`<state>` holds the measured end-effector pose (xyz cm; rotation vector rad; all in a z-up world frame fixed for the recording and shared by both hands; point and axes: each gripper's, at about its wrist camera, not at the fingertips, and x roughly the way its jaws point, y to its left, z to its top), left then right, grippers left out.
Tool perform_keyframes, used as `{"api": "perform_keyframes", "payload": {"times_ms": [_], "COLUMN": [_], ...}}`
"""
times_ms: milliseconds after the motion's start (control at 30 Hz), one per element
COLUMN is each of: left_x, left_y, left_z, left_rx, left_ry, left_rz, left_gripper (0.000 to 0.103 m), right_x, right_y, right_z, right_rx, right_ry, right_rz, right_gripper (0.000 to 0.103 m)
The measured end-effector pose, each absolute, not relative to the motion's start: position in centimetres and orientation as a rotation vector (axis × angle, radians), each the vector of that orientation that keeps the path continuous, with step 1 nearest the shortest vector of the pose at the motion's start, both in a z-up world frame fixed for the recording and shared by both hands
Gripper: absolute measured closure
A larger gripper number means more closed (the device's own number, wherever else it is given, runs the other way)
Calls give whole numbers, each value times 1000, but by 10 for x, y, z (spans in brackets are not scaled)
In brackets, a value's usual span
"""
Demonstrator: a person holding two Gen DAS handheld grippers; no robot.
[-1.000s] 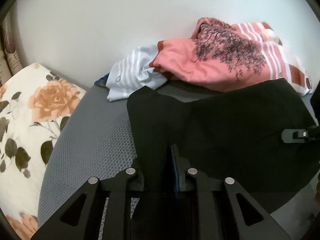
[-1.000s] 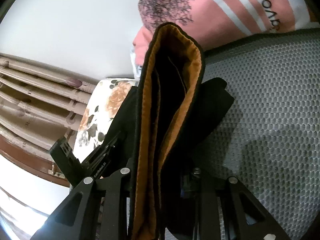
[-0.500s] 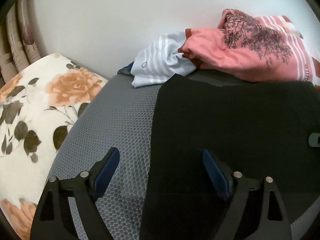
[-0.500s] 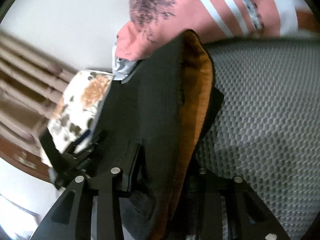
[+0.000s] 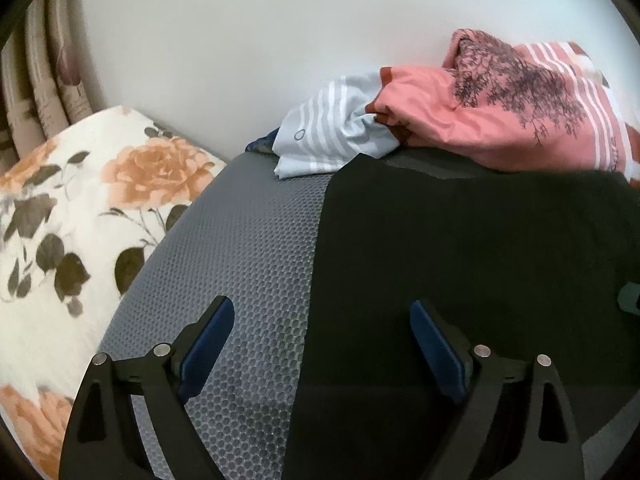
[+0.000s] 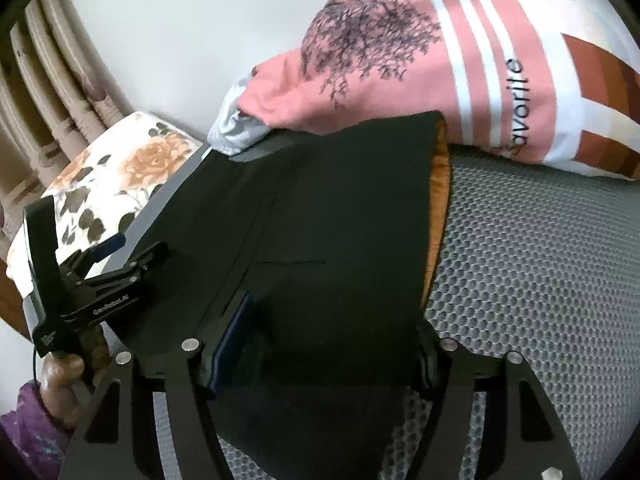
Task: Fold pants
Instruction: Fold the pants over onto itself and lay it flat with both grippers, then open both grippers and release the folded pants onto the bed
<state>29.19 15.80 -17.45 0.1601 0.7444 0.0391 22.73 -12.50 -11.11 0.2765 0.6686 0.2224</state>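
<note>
Item: black folded pants with orange lining, flat on grey honeycomb-mesh surface, far edge touching heaped pink printed garment.

Left gripper, right gripper — fingers wide apart, holding nothing.

Risk: a careless regrasp catches one layer only — fold slumps open.

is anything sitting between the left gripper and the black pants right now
Nothing visible does. The left gripper has its jaws open right over the left edge of the black pants, which lie flat on the grey mesh mat. The pink shirt and striped cloth sit beyond the pants, against the wall.
</note>
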Motion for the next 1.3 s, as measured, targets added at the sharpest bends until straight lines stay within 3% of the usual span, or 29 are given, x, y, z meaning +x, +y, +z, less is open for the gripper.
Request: {"api": "perform_keyframes", "payload": {"times_ms": [100,167,267,733,1300], "left_x": [290,287,281,241,194], "left_y": [160,158,155,139,128], "left_z": [-173,-171,-170,-159,-123], "left_rx": [144,148,146,118,102], "left_ry": [736,723,709,674,560], "left_rz": [41,47,34,8,1], "left_gripper": [13,13,13,13,6], "right_x": [220,214,205,177,136], "right_y": [-129,-131,-125,-102,-93], "right_z": [-110,-109,-105,-98,-71], "right_rx": [306,309,283,172,175], "right_ry": [640,619,579,530,507], "right_rz": [178,140,111,29,21], "right_gripper": [32,15,8,7,3]}}
